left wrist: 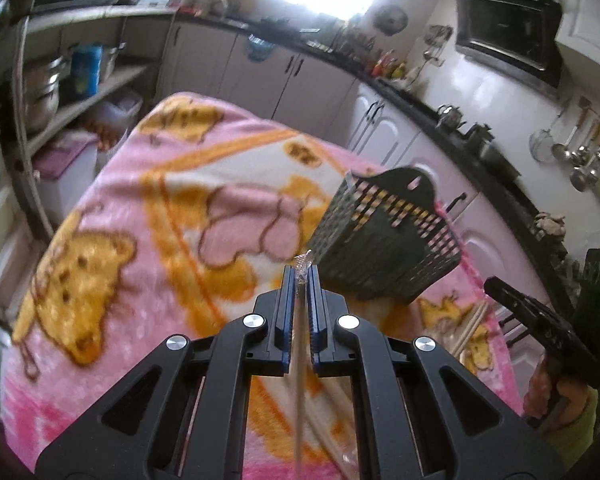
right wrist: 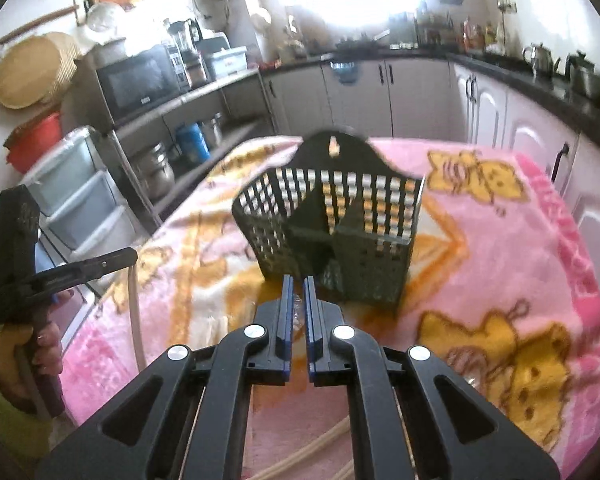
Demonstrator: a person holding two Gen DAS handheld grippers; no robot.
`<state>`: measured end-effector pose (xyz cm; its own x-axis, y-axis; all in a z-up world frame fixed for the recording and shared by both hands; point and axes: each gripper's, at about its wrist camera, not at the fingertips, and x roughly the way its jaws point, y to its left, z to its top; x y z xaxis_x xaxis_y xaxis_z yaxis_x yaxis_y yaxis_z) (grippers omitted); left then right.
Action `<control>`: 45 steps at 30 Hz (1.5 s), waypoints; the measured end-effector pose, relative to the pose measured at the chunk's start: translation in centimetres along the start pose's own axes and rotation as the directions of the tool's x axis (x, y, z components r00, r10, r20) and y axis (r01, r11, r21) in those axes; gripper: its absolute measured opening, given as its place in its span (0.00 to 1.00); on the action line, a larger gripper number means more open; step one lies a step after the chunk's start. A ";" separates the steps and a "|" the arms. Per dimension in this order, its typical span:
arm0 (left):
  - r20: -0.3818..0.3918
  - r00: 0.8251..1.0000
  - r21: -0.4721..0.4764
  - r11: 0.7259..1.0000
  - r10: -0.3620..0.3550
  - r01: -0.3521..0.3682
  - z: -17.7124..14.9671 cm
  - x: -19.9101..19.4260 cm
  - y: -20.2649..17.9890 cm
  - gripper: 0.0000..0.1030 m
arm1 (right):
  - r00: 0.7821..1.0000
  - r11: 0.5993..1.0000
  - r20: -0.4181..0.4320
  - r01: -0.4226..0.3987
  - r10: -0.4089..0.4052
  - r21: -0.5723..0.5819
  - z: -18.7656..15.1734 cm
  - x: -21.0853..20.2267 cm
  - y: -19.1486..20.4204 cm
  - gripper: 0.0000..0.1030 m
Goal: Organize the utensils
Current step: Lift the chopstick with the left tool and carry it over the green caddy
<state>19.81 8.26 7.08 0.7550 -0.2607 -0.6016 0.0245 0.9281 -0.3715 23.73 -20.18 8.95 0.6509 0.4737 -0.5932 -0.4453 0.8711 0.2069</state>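
- Our left gripper (left wrist: 301, 276) has its fingers pressed nearly together, with a thin wrapped stick between them.
- Our right gripper (right wrist: 297, 284) keeps a narrow gap; a clear wrapper shows inside.

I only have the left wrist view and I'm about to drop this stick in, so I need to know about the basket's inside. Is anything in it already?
Observer: The right wrist view looks into the basket. A divider splits it, and the parts I can see hold no utensils.
Operator: What's the right gripper doing?
Observer: The right gripper sits just short of the basket's near wall, jaws almost closed on clear wrap.
Operator: And my stick's lower end?
Observer: The pale stick hangs down from the left gripper toward the pink blanket.
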 end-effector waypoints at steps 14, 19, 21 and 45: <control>0.103 0.993 0.141 0.989 -0.058 0.043 4.7 -1.4 -6.9 0.01 | 0.974 0.994 0.202 0.104 -0.098 -0.017 4.0 -5.5 -1.8 0.05; 0.149 0.986 0.191 0.981 -0.075 0.046 7.1 -1.8 -9.7 0.01 | 0.961 0.991 0.249 0.130 -0.123 -0.014 5.6 -6.9 -2.5 0.05; 0.163 0.983 0.204 0.978 -0.083 0.048 8.1 -1.9 -10.5 0.01 | 0.955 0.990 0.267 0.138 -0.129 -0.017 6.3 -7.5 -2.5 0.05; 0.258 0.963 0.217 0.976 -0.082 0.025 13.8 3.9 -13.5 0.01 | 0.929 0.984 0.342 0.171 -0.143 -0.053 13.8 -5.4 -2.8 0.05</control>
<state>31.42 -1.64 19.50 0.8940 -0.2588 -0.3659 0.1853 0.9568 -0.2241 29.95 -23.41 22.27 0.8783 0.3597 -0.3148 -0.3594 0.9312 0.0612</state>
